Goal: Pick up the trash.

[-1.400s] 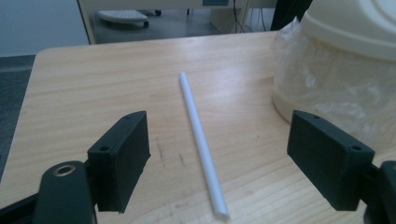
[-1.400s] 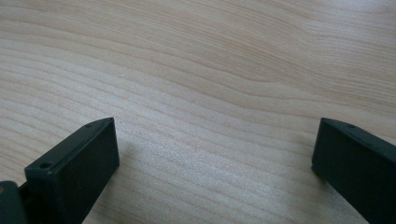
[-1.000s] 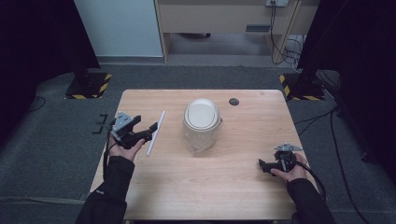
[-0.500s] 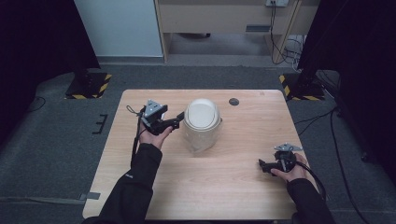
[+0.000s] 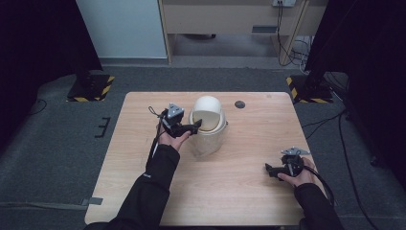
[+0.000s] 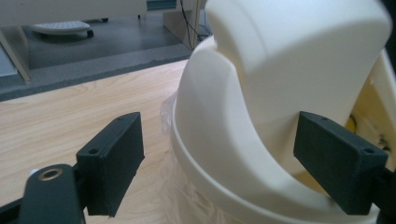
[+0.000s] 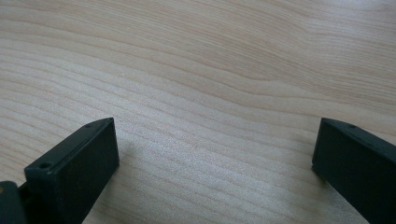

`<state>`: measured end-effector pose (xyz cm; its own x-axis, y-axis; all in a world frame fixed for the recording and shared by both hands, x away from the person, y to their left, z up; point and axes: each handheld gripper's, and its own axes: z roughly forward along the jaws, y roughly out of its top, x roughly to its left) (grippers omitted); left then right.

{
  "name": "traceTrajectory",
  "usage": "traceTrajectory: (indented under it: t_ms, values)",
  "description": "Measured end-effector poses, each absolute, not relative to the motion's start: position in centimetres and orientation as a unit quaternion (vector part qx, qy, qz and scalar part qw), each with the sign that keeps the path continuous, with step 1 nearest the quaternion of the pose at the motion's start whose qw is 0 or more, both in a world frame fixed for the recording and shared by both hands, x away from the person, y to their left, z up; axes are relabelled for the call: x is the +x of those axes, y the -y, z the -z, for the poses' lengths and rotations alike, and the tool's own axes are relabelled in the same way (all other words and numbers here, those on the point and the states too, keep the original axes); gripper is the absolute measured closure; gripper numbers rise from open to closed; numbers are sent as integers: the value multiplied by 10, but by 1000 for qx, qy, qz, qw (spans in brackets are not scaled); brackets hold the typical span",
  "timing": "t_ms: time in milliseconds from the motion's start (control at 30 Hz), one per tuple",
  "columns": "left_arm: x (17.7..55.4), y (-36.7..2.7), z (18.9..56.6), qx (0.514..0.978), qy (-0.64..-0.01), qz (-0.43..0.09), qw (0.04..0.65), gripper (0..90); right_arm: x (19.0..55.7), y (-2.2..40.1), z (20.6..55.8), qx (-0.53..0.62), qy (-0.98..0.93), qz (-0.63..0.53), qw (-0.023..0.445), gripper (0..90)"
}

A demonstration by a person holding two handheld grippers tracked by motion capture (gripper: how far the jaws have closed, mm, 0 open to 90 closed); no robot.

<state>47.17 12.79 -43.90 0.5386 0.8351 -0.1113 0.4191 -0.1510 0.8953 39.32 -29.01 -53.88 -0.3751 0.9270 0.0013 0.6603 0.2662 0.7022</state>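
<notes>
A cream-white bin with a domed swing lid (image 5: 207, 129) stands at the middle of the wooden table (image 5: 239, 191). My left gripper (image 5: 196, 127) is at the bin's left side, level with the lid, open and holding nothing. In the left gripper view the jaws (image 6: 219, 158) frame the lid (image 6: 261, 93), and the right-hand jaw is by the tilted flap, where a yellowish inside shows. A clear liner bag (image 6: 173, 186) sticks out under the rim. My right gripper (image 5: 269, 170) rests low at the table's near right. It is open over bare wood (image 7: 215, 158).
A small dark round disc (image 5: 240, 104) lies on the table behind the bin to the right. Beyond the table are grey floor, a pale cabinet (image 5: 225, 19) and two black stands with striped bases (image 5: 91, 86).
My left gripper has moved right from the table's left part to the bin. The long white strip seen at its jaws one second ago is gone from sight. The right gripper has stayed put.
</notes>
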Motion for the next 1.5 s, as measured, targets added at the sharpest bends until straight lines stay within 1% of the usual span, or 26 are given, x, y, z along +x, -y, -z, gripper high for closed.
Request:
traceTrajectory:
  t_ms: [33, 167, 333, 367, 533, 667, 733, 900, 933, 967, 1000, 1033, 1067, 1100, 1167, 1200, 1267, 1300, 1367, 1400, 1500]
  values:
    - [473, -126, 441, 725, -436, -204, 493, 154, 393, 290, 539, 517, -767, -315, 212, 8]
    - [475, -123, 442, 729, -437, -198, 488, 160, 393, 290, 539, 517, -767, -315, 212, 8]
    - [477, -121, 442, 734, -444, -206, 471, 185, 393, 290, 539, 518, -767, -315, 212, 8]
    - [479, -122, 443, 730, -452, -203, 471, 190, 393, 290, 539, 518, -767, -315, 212, 8]
    - [477, -126, 439, 725, -449, -205, 481, 200, 393, 290, 539, 518, -766, -315, 212, 8]
    - [466, -137, 427, 722, -433, -217, 494, 200, 393, 290, 539, 518, -766, -315, 212, 8]
    - [457, -151, 418, 717, -427, -228, 502, 200, 393, 290, 539, 519, -766, -315, 213, 8]
    - [448, -183, 415, 714, -435, -250, 489, 206, 392, 290, 539, 519, -765, -315, 213, 8]
    - [448, -183, 415, 714, -435, -250, 489, 208, 392, 290, 539, 520, -765, -315, 213, 8]
    - [447, -198, 420, 715, -445, -255, 476, 211, 392, 290, 539, 521, -765, -314, 213, 8]
    - [447, -198, 420, 715, -445, -255, 476, 212, 392, 290, 539, 521, -765, -314, 213, 8]
    - [446, -212, 428, 717, -457, -258, 459, 217, 392, 289, 539, 521, -764, -315, 214, 8]
    - [446, -212, 428, 717, -457, -258, 459, 225, 392, 289, 539, 521, -764, -315, 214, 8]
    - [447, -224, 439, 720, -471, -259, 439, 229, 392, 290, 539, 521, -764, -315, 214, 8]
    - [447, -229, 445, 721, -478, -260, 429, 241, 392, 290, 539, 521, -764, -315, 214, 9]
    - [449, -238, 457, 724, -491, -260, 409, 247, 392, 290, 539, 521, -764, -315, 214, 8]
    - [451, -241, 464, 724, -499, -259, 400, 266, 392, 289, 539, 522, -763, -314, 214, 8]
    - [453, -246, 476, 728, -511, -253, 380, 279, 392, 289, 539, 524, -762, -314, 214, 9]
    - [454, -248, 481, 732, -514, -250, 370, 284, 391, 289, 539, 524, -762, -315, 214, 9]
    - [455, -251, 490, 733, -522, -241, 362, 302, 391, 289, 539, 524, -762, -315, 214, 9]
    - [454, -251, 499, 738, -525, -234, 354, 321, 392, 289, 539, 523, -763, -314, 214, 10]
